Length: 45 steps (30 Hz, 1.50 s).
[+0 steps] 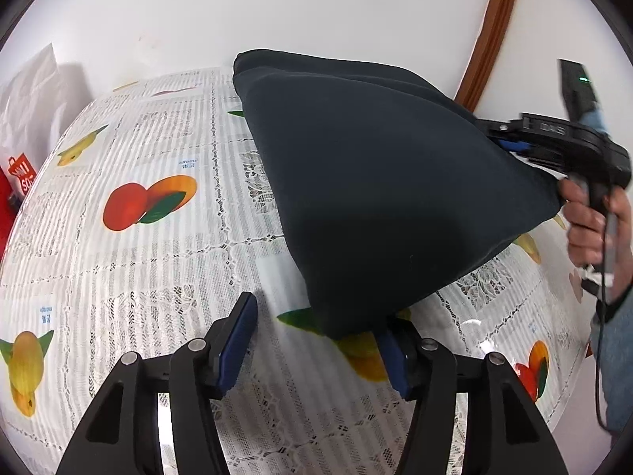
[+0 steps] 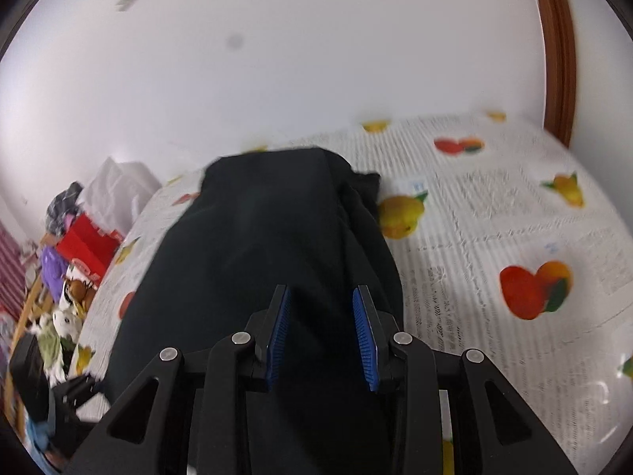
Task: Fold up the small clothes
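Note:
A dark, near-black garment (image 1: 387, 182) lies folded in a thick bundle on the fruit-print tablecloth (image 1: 158, 261). My left gripper (image 1: 316, 312) stands open at the bundle's near corner, and that corner drapes over the tip of its right finger. The left finger (image 1: 241, 332) is bare over the cloth. At the garment's right edge a hand (image 1: 593, 213) holds my right gripper (image 1: 510, 146). In the right wrist view the right gripper (image 2: 321, 291) hovers open over the garment (image 2: 257, 237), its blue pads apart and not pressing on the fabric.
A white wall backs the table, with a brown wooden frame (image 1: 490, 27) at the right. A red shopping bag (image 1: 18, 182) and a white plastic bag (image 1: 35, 83) stand at the table's left end. Toys and boxes (image 2: 71, 277) are piled beside the table.

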Motion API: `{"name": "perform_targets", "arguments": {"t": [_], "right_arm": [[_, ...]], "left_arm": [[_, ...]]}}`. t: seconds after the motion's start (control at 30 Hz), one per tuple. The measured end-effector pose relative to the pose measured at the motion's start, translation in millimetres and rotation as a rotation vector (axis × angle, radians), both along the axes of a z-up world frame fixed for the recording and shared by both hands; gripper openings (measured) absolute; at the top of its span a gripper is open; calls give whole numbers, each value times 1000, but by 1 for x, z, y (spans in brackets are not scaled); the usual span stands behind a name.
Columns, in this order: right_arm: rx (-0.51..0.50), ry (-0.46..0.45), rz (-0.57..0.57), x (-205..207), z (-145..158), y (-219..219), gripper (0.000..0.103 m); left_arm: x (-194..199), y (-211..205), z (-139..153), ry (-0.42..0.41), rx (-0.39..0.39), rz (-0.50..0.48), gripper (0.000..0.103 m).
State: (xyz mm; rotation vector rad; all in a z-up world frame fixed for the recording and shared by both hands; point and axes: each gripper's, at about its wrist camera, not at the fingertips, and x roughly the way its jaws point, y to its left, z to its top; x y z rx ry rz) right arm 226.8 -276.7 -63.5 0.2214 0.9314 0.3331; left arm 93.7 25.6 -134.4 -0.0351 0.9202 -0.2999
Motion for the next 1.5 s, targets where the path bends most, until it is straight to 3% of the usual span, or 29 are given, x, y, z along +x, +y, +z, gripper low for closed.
{"name": "perform_targets", "arguments": {"t": [0.17,0.2,0.23,0.37,0.43,0.5,0.57,0.67,0.77,0.8,0.9,0.97,1.03,1.13,1.2,1.37,1.5], "right_arm": [[32,84,6,16,-14,5,35],[33,89,8,18,-15,7,29],[34,79,19,19,-13,8,9],[44,-49,32,10,15,-2,7],[59,-50,13,10,20,-12,7],[-20,-44,-11,11,17,-13,6],[-63,-40,-37,6,19,-23,10],[22,-22,-59,-10,26,-43,10],[44,-39,-36,-31,33,-49,31],[44,-49,-25,-37,34,-47,42],[50,-50,11,-46,27,-35,45],[28,-33,17,-43,13,-26,39],[8,-28,19,-40,2,-20,4],[42,-146,-1,-54,7,-30,4],[101,-159,-43,-65,7,-42,4],[-52,-160,-59,-85,1,-34,4],[-132,-175,-65,-105,-2,-35,5]], "left_arm": [[3,-2,0,-4,24,-16,58],[3,-2,0,-8,28,-21,58],[3,-2,0,-11,31,-24,59],[6,-5,-2,-23,47,-27,59],[7,-5,-2,-21,47,-22,60],[8,-4,-3,-20,46,-22,60],[8,-4,-3,-18,43,-20,60],[4,-2,-1,-10,26,-13,59],[-1,2,0,-4,-8,-15,59],[-2,3,0,-4,-22,-17,59],[-5,1,0,-6,-21,-13,60],[-4,-2,-1,-9,3,0,60],[-3,-7,-2,-11,27,17,60],[-6,-11,-2,-15,57,28,61],[-6,-11,-2,-15,54,40,62],[-7,-12,-2,-20,71,44,62],[-21,-2,7,-25,0,41,59]]}}
